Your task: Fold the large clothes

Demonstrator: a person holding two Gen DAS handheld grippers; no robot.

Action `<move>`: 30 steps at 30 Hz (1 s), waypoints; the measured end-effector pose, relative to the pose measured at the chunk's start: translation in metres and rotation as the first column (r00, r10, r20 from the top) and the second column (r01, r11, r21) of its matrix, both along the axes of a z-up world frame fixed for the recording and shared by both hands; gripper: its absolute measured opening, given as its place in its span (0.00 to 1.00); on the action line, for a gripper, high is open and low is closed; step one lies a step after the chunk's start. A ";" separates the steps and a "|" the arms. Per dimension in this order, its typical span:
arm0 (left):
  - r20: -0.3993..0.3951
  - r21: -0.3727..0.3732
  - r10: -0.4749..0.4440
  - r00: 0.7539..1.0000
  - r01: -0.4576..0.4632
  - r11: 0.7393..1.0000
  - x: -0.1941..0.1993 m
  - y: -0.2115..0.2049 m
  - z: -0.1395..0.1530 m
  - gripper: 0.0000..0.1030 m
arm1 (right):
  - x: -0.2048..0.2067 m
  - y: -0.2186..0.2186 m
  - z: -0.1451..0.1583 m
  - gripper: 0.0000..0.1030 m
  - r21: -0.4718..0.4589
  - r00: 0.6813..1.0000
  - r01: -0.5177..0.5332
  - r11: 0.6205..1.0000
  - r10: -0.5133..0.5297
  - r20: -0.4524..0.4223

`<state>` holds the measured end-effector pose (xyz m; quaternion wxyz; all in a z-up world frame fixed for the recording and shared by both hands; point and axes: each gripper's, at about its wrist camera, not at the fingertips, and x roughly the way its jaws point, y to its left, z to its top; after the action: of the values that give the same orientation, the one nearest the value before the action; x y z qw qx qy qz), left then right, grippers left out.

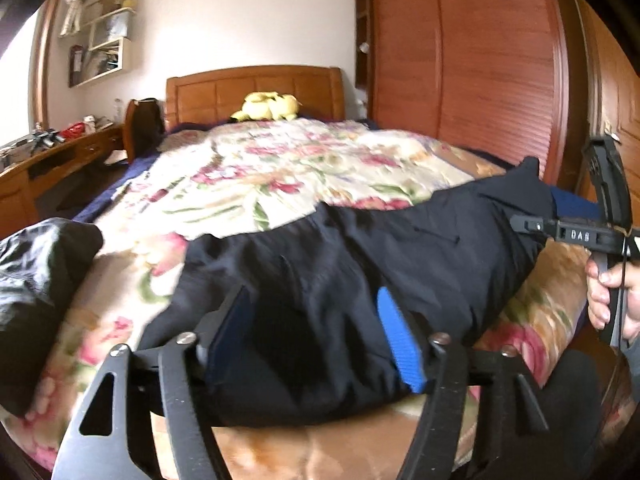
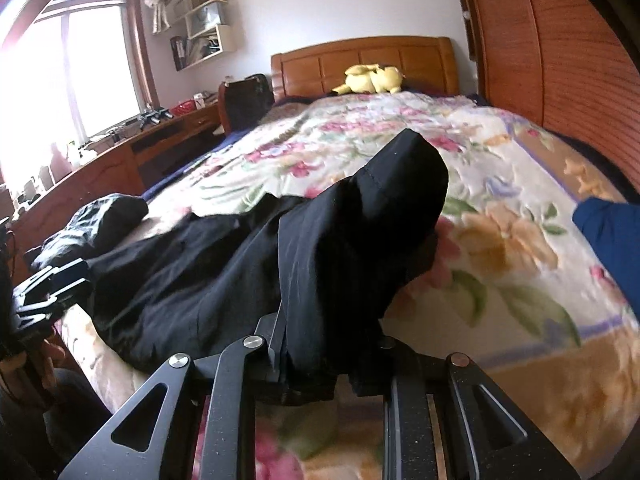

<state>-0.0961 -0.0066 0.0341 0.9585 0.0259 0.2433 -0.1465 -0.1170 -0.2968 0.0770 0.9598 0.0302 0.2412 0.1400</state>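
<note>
Both grippers, left (image 1: 316, 344) and right (image 2: 320, 360), pinch my limp black garment (image 1: 360, 256); I'd grip hems, since it sags.

A bed under a floral blanket (image 2: 500, 184) fills the room, its wooden headboard (image 2: 364, 60) against a white wall (image 2: 320, 0). A louvred wooden wardrobe (image 1: 472, 64) stands beside it. Daylight pours through a window (image 2: 60, 72) above a long wooden desk (image 2: 120, 152); wall shelves (image 2: 208, 32) hang nearby.
</note>
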 end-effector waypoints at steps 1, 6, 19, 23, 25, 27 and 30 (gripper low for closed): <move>0.005 -0.004 0.006 1.000 -0.006 1.000 0.000 0.003 0.002 0.73 | 0.001 0.001 0.001 0.21 0.003 1.000 -0.003 1.000 0.003 0.006; 0.025 -0.014 0.044 0.999 -0.044 0.999 -0.002 0.020 0.008 0.77 | 0.006 0.002 -0.001 0.21 0.005 0.999 -0.026 1.000 0.026 0.023; 0.025 -0.024 0.111 0.993 -0.110 0.994 -0.009 0.053 0.007 0.78 | 0.021 0.041 0.023 0.20 -0.034 0.985 -0.134 0.990 0.137 0.104; 0.028 -0.020 0.141 0.990 -0.141 0.990 -0.013 0.068 0.009 0.78 | 0.030 0.073 0.036 0.19 -0.061 0.968 -0.200 0.978 0.207 0.139; 0.033 -0.020 0.163 0.986 -0.162 0.987 -0.018 0.079 0.010 0.78 | 0.036 0.092 0.041 0.19 -0.070 0.958 -0.237 0.969 0.245 0.152; 0.035 -0.026 0.186 0.982 -0.185 0.982 -0.022 0.091 0.011 0.78 | 0.042 0.112 0.045 0.19 -0.077 0.944 -0.277 0.958 0.286 0.163; 0.035 -0.023 0.218 0.975 -0.218 0.976 -0.029 0.106 0.012 0.78 | 0.050 0.145 0.046 0.19 -0.091 0.923 -0.338 0.937 0.349 0.164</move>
<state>-0.1251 0.0995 0.0460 0.9734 -0.0075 0.2251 -0.0423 -0.0673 -0.1516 0.1227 0.9385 -0.0542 0.1603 0.3009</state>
